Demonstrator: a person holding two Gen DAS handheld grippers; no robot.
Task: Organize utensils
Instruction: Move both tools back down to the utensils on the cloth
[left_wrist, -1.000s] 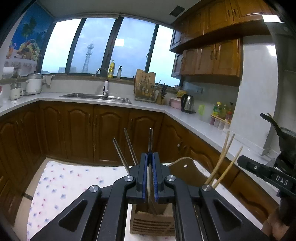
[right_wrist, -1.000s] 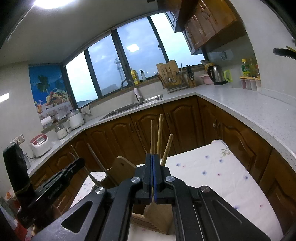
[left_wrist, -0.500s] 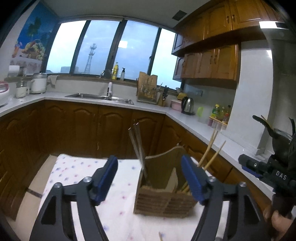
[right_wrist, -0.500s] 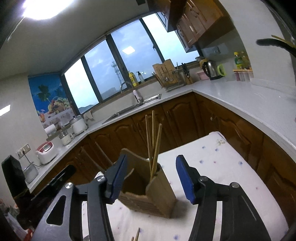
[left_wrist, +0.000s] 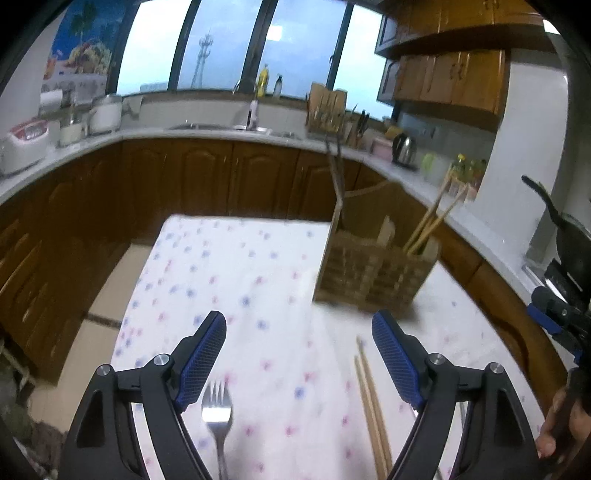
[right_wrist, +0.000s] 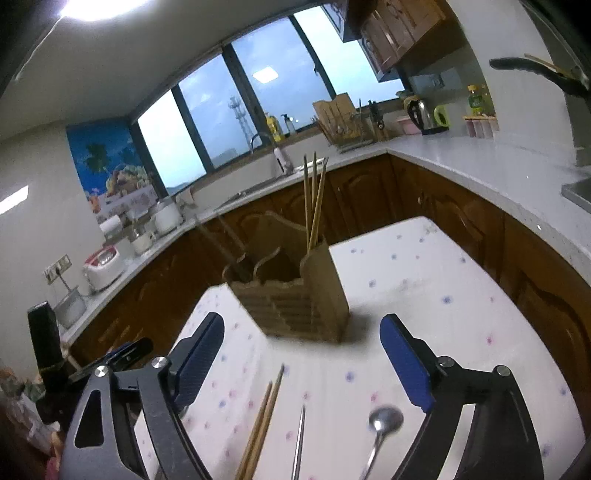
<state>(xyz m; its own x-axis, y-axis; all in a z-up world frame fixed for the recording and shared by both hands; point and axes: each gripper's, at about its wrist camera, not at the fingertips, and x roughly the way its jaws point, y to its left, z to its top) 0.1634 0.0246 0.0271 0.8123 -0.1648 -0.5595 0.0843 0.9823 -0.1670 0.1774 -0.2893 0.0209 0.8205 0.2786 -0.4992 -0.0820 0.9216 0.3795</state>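
Note:
A wooden utensil holder (left_wrist: 373, 266) (right_wrist: 295, 295) stands on the flowered tablecloth (left_wrist: 229, 266). Wooden chopsticks (right_wrist: 314, 195) stand in its right compartment and metal utensil handles (left_wrist: 334, 173) in its left one. My left gripper (left_wrist: 299, 350) is open and empty, pulled back over the cloth; a metal fork (left_wrist: 217, 410) and a pair of wooden chopsticks (left_wrist: 371, 402) lie below it. My right gripper (right_wrist: 303, 354) is open and empty; the wooden chopsticks (right_wrist: 260, 424), a thin metal rod (right_wrist: 299, 439) and a metal spoon (right_wrist: 382, 424) lie below it.
The table sits in a kitchen with brown cabinets (left_wrist: 207, 181) and a white counter (right_wrist: 480, 166) wrapping around behind and to the right. The table's far edge (left_wrist: 243, 219) drops to the floor. The other gripper shows at the right edge of the left wrist view (left_wrist: 557, 314).
Both grippers opened, releasing utensils into the holder, then drew back and tilted down. The fork, chopsticks and spoon on the cloth came into view.

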